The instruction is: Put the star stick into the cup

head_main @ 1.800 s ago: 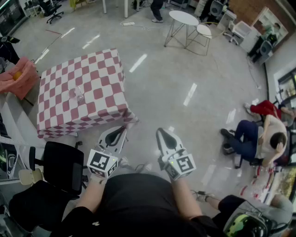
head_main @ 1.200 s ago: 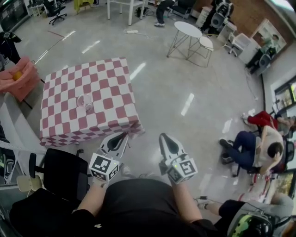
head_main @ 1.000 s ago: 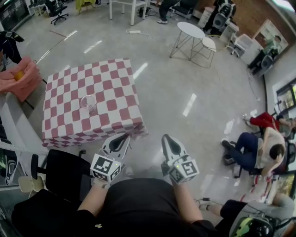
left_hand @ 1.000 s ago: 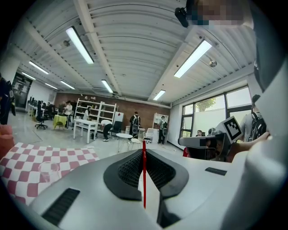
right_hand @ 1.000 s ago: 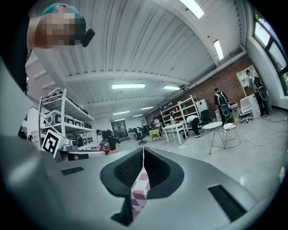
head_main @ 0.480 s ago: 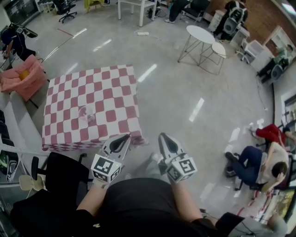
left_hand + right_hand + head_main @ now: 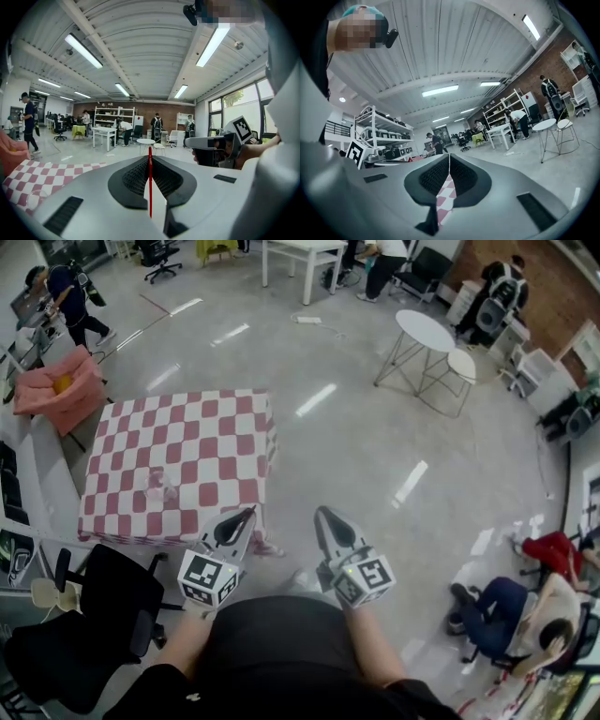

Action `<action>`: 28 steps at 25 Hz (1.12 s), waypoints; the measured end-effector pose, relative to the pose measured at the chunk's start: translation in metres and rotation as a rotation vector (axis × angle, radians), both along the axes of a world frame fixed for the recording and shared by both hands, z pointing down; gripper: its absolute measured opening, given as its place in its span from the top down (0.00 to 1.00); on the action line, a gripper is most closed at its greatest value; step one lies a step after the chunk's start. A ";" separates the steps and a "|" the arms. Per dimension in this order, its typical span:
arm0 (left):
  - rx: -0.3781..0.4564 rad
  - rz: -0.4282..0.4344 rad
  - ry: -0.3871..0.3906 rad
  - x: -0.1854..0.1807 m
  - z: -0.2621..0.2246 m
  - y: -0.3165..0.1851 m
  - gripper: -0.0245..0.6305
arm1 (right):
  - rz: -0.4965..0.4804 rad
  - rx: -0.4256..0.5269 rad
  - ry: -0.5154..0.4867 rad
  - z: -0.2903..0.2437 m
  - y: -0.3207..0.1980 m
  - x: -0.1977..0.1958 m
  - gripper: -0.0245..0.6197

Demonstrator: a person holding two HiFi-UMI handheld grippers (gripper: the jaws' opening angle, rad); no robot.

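Note:
A thin red star stick (image 7: 150, 187) runs upright between the jaws of my left gripper (image 7: 150, 150), which is shut on it; its star end is hidden. In the head view the left gripper (image 7: 248, 513) hovers over the floor just off the near right corner of the red-and-white checked table (image 7: 202, 423), and the stick is too thin to make out there. A clear cup (image 7: 155, 486) stands on the table's near left part, well left of the gripper. My right gripper (image 7: 322, 513) is beside the left one, shut (image 7: 449, 156) with nothing in it.
A black office chair (image 7: 98, 601) stands close at my lower left. A pink armchair (image 7: 58, 388) sits beyond the table, with a person (image 7: 66, 296) standing behind it. White round tables (image 7: 427, 334) are far right. People sit on the floor (image 7: 502, 610) at right.
The whole view has shifted: the checked table has drawn nearer and lies closer to my left gripper. Both grippers keep the same pose, the stick still held.

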State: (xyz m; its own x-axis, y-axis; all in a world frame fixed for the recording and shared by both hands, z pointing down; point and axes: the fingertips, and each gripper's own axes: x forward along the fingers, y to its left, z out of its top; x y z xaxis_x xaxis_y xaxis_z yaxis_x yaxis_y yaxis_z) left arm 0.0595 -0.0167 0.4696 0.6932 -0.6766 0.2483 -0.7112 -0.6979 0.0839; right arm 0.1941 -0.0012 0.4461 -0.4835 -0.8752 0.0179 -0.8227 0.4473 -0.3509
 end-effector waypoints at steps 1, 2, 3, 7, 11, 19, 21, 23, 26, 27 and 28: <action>0.002 -0.015 -0.003 0.004 -0.001 -0.003 0.88 | -0.017 0.005 -0.012 -0.002 -0.005 0.004 0.93; 0.004 -0.030 -0.006 0.008 -0.001 -0.006 0.88 | -0.034 0.007 -0.013 -0.003 -0.009 0.007 0.93; 0.005 -0.044 -0.009 0.011 -0.001 -0.008 0.88 | -0.049 0.003 -0.002 -0.001 -0.012 0.010 0.93; -0.003 -0.101 -0.001 0.014 -0.002 -0.019 0.88 | -0.094 -0.026 0.029 0.007 -0.027 0.017 0.93; -0.021 -0.152 0.014 0.005 0.000 -0.027 0.88 | -0.158 -0.007 -0.006 -0.001 -0.039 0.003 0.93; -0.022 -0.227 0.030 -0.031 -0.001 -0.053 0.88 | -0.240 -0.030 0.022 0.007 -0.072 -0.038 0.93; -0.022 -0.248 0.039 -0.045 -0.002 -0.060 0.88 | -0.262 -0.029 0.026 0.006 -0.081 -0.052 0.93; -0.020 -0.262 0.048 -0.058 -0.003 -0.068 0.88 | -0.275 -0.037 0.037 0.008 -0.090 -0.065 0.93; -0.005 -0.284 0.058 -0.079 -0.008 -0.081 0.88 | -0.298 -0.033 0.030 0.007 -0.104 -0.086 0.93; 0.000 -0.292 0.063 -0.088 -0.009 -0.086 0.88 | -0.307 -0.030 0.030 0.006 -0.108 -0.094 0.93; 0.005 -0.302 0.067 -0.096 -0.011 -0.091 0.88 | -0.315 -0.027 0.037 0.006 -0.112 -0.102 0.93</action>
